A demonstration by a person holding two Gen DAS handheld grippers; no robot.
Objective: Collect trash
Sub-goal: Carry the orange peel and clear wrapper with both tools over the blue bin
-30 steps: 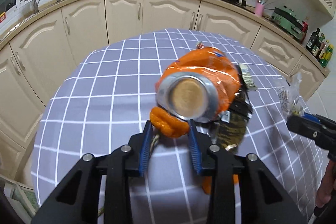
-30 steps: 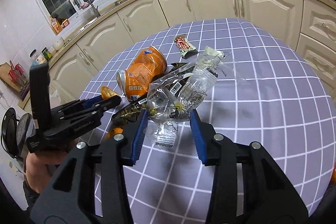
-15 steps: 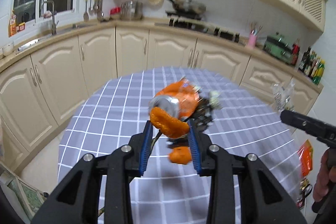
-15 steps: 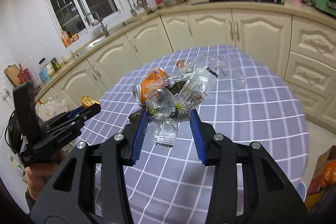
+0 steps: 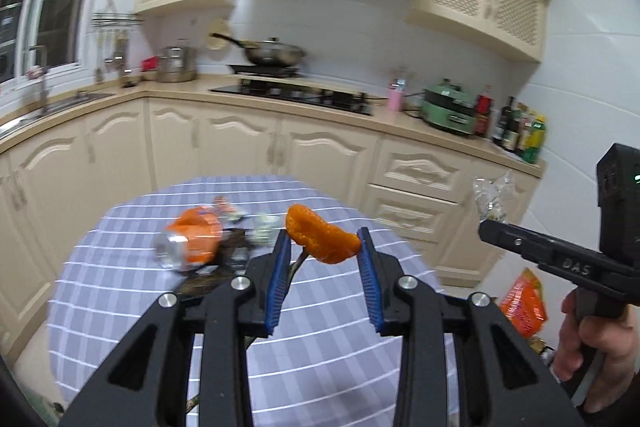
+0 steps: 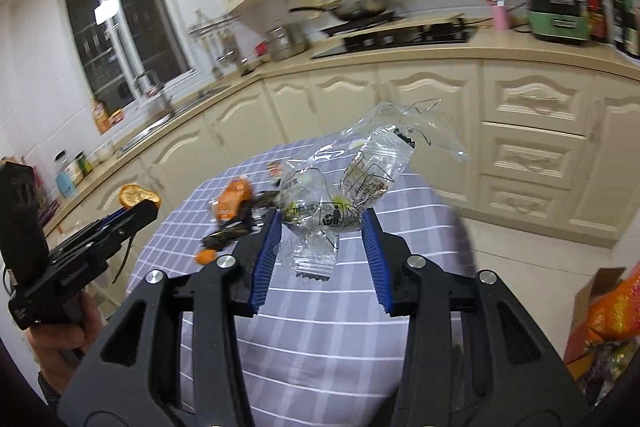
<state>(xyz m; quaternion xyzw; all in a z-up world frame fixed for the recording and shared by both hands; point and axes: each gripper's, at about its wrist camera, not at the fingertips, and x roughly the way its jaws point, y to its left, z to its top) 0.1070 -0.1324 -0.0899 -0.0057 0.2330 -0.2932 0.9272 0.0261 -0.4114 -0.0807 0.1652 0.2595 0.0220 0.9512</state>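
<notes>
Both grippers now higher above table (image 5: 120,307); left (image 5: 322,247) pinching orange peel (image 5: 320,237); right (image 6: 322,227) pinching clear wrappers (image 6: 340,187).

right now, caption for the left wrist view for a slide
Left tongs grip an orange peel lifted above the checked table, crushed orange can left behind.

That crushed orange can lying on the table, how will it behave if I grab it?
The orange can lies on its side, so a nudge may roll it. Its dented body suggests thin walls that likely crumple further. Probably empty and light.
</notes>
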